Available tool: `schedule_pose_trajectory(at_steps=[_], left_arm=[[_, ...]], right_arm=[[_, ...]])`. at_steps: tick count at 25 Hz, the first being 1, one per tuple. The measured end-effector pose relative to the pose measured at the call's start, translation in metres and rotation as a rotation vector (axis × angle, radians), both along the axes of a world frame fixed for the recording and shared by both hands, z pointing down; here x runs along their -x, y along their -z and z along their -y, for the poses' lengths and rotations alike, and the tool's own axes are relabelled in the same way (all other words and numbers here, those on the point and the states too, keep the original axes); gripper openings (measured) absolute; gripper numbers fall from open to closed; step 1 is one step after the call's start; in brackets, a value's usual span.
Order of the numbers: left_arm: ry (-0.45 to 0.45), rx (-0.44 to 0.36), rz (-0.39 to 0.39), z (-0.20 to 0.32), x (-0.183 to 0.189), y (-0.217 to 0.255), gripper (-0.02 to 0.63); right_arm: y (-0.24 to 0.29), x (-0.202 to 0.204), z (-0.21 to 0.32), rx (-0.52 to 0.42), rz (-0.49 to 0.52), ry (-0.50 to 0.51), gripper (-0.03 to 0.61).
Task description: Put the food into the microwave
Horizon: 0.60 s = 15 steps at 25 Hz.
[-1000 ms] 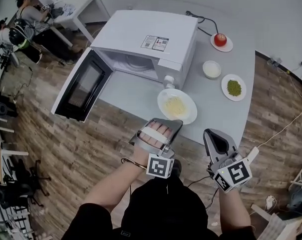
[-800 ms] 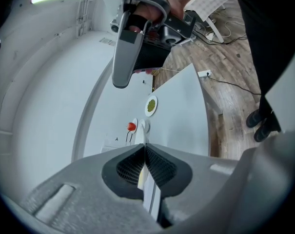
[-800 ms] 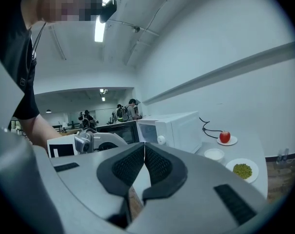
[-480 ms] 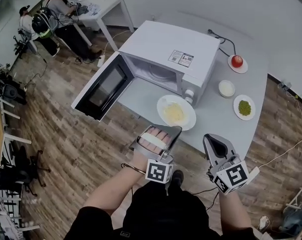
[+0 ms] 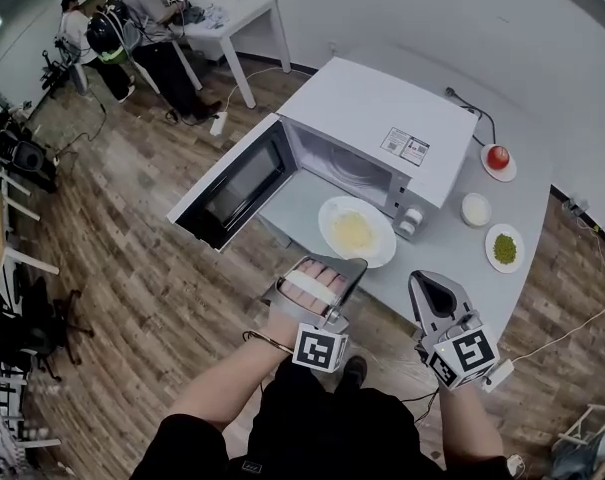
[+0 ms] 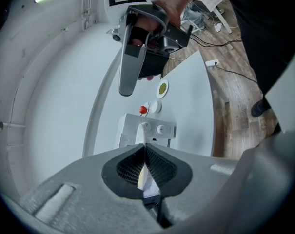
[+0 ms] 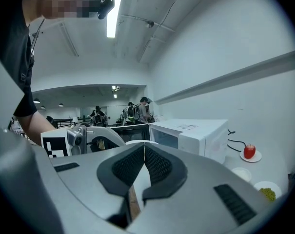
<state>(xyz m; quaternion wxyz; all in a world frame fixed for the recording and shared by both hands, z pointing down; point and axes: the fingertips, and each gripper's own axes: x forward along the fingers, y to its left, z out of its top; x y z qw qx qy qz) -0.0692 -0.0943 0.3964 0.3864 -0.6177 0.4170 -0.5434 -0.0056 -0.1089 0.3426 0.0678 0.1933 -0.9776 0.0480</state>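
A white microwave stands on the grey table with its door swung open to the left. In front of it lies a white plate of yellow food. My left gripper hovers off the table's near edge, just short of the plate, its jaws shut on nothing. My right gripper is held beside it, to the right, also shut and empty. In the left gripper view the closed pads point toward the microwave. The right gripper view shows the microwave ahead.
Right of the microwave sit a red apple on a saucer, a small white bowl and a plate of green beans. A cable runs behind. People work at a white table at the far left. Wooden floor lies below.
The head view has swung, so the microwave and table now sit further right and look smaller. Both grippers stay shut and side by side in front of the body.
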Motion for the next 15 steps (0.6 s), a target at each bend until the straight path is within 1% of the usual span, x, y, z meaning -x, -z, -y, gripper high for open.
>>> schedule_pose_trajectory(at_steps=[7,15], left_arm=[[-0.047,-0.011,-0.004,0.013,0.056,0.012,0.015],[-0.147,-0.007,0.053,0.02,0.119,0.015,0.015]], right_arm=[[0.007,0.059,0.008,-0.014,-0.007,-0.049,0.014],[0.017,0.123,0.005,-0.032,-0.006,-0.152,0.014]])
